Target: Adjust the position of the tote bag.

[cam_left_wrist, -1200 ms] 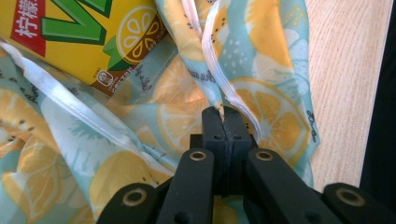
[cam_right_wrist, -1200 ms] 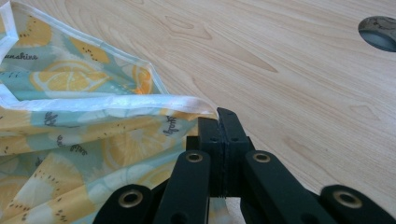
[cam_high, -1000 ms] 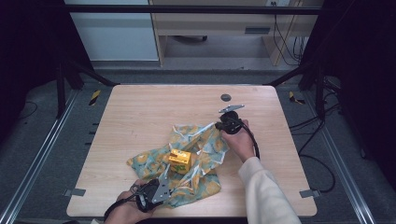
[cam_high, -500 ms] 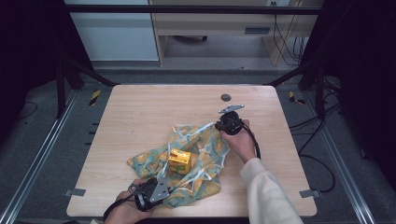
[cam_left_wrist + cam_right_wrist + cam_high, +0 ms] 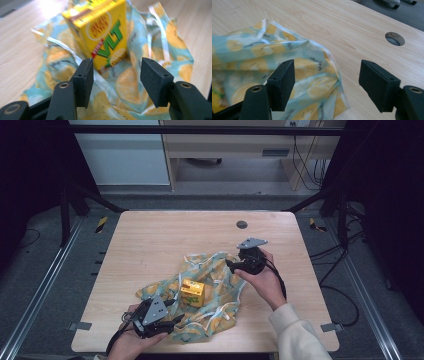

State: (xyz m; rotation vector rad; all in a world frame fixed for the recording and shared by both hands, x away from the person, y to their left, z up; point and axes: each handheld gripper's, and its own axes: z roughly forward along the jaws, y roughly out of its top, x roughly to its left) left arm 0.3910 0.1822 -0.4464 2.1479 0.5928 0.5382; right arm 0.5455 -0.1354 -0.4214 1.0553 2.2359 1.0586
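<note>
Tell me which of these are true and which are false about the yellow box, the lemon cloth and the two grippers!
1. The yellow box stands on the lemon cloth. True.
2. The left hand-held gripper squeezes the box. False: its jaws stand apart, having just been opening, and the box is beyond them.
3. The right hand-held gripper is open. True: its jaws have just been opening, over the cloth's edge without pinching it.
4. The cloth is folded into a neat square. False: it lies crumpled and spread out.
5. The table has a round hole near its far edge. True.
</note>
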